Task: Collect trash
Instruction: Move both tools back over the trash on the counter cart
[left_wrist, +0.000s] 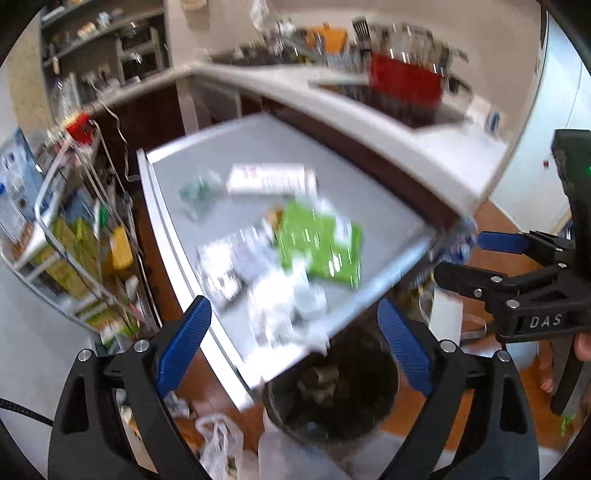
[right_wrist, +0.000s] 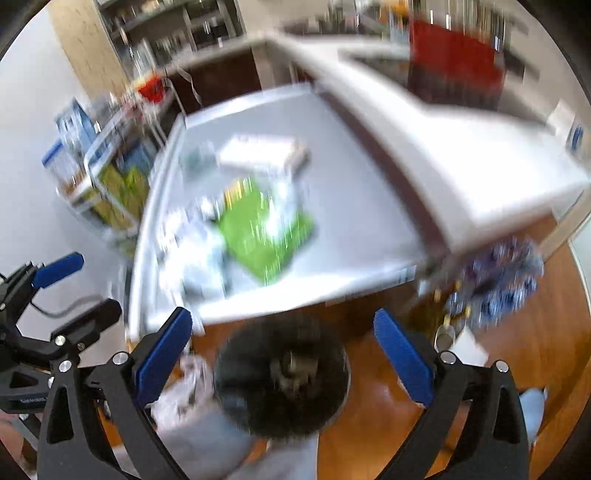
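Now both tools are released, nothing between the jaws: the left tool (left_wrist: 291, 347) and right tool (right_wrist: 282, 354) hang above the dark bin (right_wrist: 282, 380) on the floor. Trash (left_wrist: 280, 251) sits in a heap on the grey table (left_wrist: 384, 206), green packet (right_wrist: 264, 236) on top. Reaching back while everything smears risks a missed pinch, or nudging paper off the near edge. Blur hides what the bin holds.

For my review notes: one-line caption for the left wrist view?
Open left gripper above a dark bin, with a green packet and white box still on the grey table.
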